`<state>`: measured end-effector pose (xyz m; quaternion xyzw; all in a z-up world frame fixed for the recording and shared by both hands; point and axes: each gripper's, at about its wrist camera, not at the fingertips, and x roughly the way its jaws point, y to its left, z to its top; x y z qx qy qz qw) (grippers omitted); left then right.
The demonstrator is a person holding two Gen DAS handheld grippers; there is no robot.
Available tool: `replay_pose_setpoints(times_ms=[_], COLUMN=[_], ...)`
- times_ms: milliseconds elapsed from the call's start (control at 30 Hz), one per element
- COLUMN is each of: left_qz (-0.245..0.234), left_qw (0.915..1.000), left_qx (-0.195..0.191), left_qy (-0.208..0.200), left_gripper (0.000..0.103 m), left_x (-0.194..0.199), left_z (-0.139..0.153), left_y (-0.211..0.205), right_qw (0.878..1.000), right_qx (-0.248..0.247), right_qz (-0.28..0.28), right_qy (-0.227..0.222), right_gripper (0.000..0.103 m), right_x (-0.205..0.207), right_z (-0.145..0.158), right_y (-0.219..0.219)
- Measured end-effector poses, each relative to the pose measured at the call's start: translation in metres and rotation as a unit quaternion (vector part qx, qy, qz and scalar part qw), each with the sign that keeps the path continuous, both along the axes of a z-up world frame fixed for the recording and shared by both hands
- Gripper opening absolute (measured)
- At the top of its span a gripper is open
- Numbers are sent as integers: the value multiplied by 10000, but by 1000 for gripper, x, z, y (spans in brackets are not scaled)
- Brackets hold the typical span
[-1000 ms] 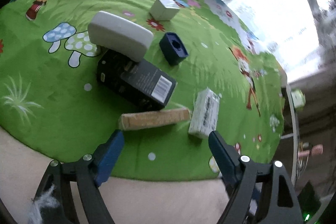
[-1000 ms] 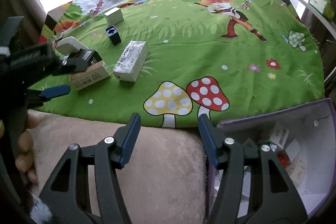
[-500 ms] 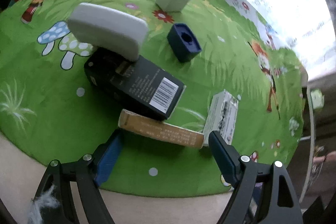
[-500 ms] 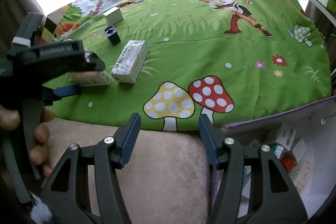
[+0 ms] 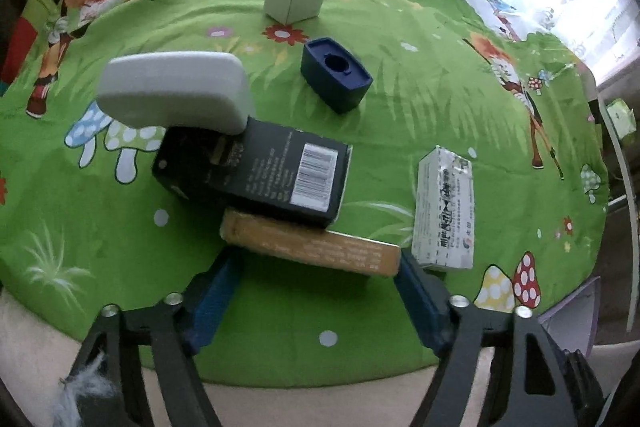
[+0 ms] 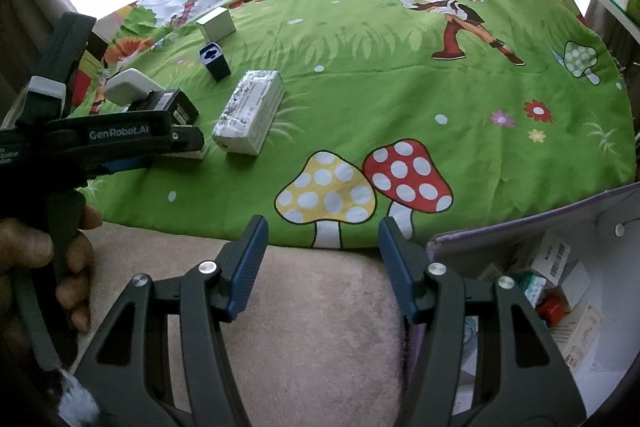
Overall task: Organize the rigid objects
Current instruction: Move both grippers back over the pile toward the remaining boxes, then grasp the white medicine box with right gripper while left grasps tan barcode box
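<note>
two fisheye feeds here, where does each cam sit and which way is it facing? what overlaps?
Left wrist: on the left gripper, angled down at the tan box between its fingers, whose jaws have just been closing; black box behind.
Right wrist: on the right gripper, open, over the beige edge, facing across the green cloth; a hand holds the left gripper at left; storage bin at right.
Shared: white wrapped box, navy block.

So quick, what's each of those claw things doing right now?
Left gripper: jaws just closing around the tan box; whether they press it cannot be told.
Right gripper: open, holding nothing.
</note>
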<state>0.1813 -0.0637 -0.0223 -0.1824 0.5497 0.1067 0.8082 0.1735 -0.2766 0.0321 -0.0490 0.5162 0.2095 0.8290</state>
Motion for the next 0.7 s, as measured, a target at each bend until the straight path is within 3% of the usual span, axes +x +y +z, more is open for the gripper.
replay_pose_setpoints(times_ms=[300,400,567,667,700], left_qz=[-181,-262,-258,-259,-227], left_qw=[9993,9982,9968,9958,9955], left_qx=[-295,-498,-709,-781,-791], left_qy=[-139,-205,-263,-392,-480], left_gripper=[45,44,52,77,80], left_x=[-13,-20,-32,-40,-44], left_z=[2,3,3,6,9], left_y=[10,17,28,37,40], right_qw=[10000,10000,9997,9993,9992], right_qx=[-51,-21,0,-68,-85], right_qz=[52,80,235,352,384], right_qy=[-3,-17,-102,-63,-56], right_gripper=[61,61,61,61,61], right_x=[8,14,25,32,34], right_z=[2,4,9,5,4], right_y=[12,21,48,66,70])
